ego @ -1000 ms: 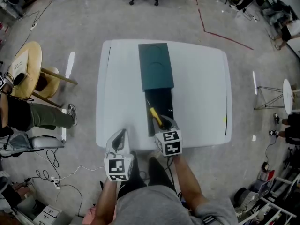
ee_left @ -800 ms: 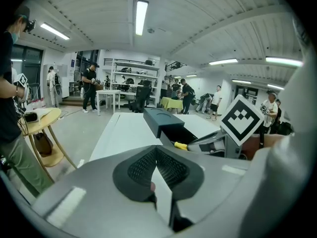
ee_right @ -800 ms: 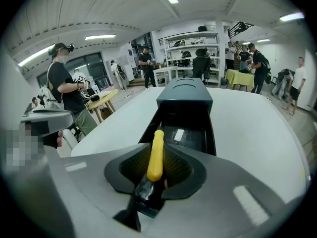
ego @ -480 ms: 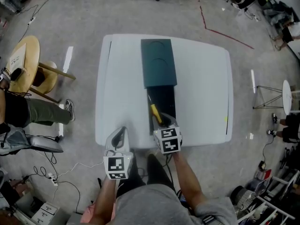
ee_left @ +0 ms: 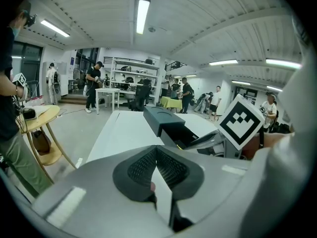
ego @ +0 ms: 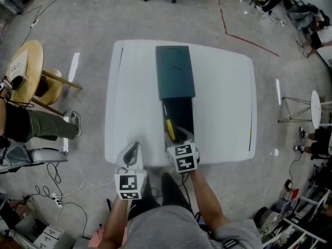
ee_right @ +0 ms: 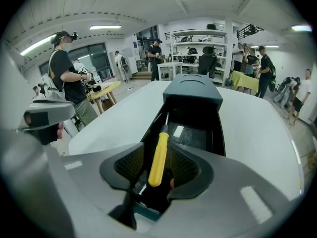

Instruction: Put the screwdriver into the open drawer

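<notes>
Your right gripper is opening its jaws, and the yellow-handled screwdriver sits loose between the pads, low in the near end of the open drawer. Your left gripper is pressed together and empty. The screwdriver looks light, stiff and smooth, so regrip mid-handle if needed; the drawer walls are close, so lift straight out.

No words, numbers or brand names can be read anywhere. The left marker cube and the right marker cube carry only black-and-white square code patterns, not lettering. A white sheet on the round wooden table bears dark marks that are too small to make out.
</notes>
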